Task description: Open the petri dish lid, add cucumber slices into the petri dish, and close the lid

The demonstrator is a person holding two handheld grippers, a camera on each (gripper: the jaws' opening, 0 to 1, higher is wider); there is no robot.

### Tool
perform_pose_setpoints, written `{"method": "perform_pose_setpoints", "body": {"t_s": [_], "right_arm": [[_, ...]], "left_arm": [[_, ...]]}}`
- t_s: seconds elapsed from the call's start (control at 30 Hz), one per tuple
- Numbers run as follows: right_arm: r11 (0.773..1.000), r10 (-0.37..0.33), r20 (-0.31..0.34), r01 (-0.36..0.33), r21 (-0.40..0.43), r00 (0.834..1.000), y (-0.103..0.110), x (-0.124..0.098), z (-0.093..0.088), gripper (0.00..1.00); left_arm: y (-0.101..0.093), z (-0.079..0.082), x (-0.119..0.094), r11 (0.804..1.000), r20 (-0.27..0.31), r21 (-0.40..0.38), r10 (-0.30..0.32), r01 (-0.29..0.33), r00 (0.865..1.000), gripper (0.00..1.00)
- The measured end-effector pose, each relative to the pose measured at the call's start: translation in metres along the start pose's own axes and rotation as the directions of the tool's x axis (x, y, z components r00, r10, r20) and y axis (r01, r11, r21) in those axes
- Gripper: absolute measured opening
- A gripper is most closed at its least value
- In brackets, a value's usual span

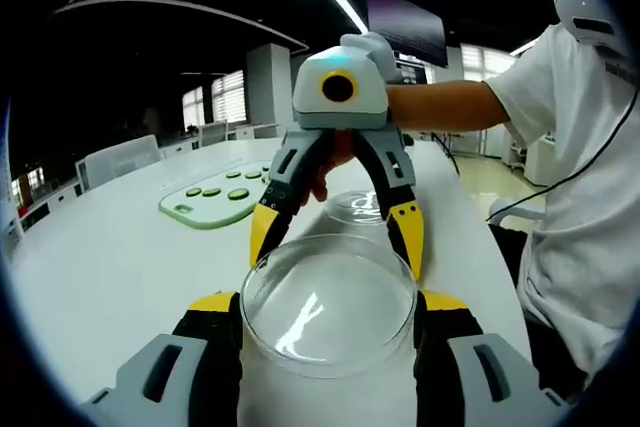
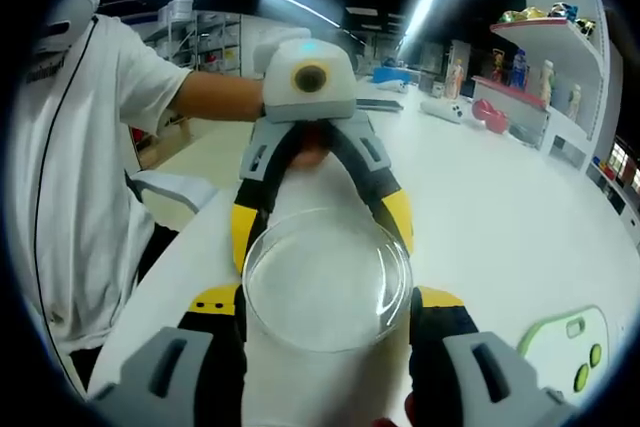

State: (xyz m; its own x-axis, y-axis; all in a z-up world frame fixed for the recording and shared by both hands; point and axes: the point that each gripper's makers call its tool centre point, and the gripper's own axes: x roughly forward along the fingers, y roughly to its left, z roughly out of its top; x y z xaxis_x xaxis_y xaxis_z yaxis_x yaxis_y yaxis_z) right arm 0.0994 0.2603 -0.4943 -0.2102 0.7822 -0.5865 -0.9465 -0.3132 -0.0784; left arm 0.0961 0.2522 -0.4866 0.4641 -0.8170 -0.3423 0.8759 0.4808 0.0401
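Lid [image 1: 330, 319], clear and round, seems to be held up off the table [image 1: 110, 267], well in front of the dish [image 1: 355, 205] it came from, so the base lies open for filling. The left gripper [image 1: 330, 299] has its jaws pressed to the rim at both sides, and the right gripper [image 2: 327, 302] pinches it likewise from the opposite end, likely a handover to free one gripper for the cucumber slices [image 1: 212, 191] on the green board [image 1: 190, 215]

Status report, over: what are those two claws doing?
Left gripper, right gripper: fingers flank one clear dish. Second dish on table behind. Cucumber slices wait on board.
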Motion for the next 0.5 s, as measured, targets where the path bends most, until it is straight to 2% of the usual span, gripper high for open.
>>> {"method": "perform_pose_setpoints", "body": {"t_s": [0.2,0.5], "right_arm": [[1.000,-0.001,0.012,0.001,0.023,1.000,0.001,-0.002,0.001,0.67],[0.998,-0.031,0.054,0.029,0.048,0.998,0.002,-0.014,0.005,0.69]], "left_arm": [[-0.002,0.001,-0.002,1.000,0.010,0.005,-0.007,0.007,1.000,0.73],[-0.001,0.016,-0.008,1.000,0.062,-0.004,0.012,-0.011,0.998,0.73]]}}
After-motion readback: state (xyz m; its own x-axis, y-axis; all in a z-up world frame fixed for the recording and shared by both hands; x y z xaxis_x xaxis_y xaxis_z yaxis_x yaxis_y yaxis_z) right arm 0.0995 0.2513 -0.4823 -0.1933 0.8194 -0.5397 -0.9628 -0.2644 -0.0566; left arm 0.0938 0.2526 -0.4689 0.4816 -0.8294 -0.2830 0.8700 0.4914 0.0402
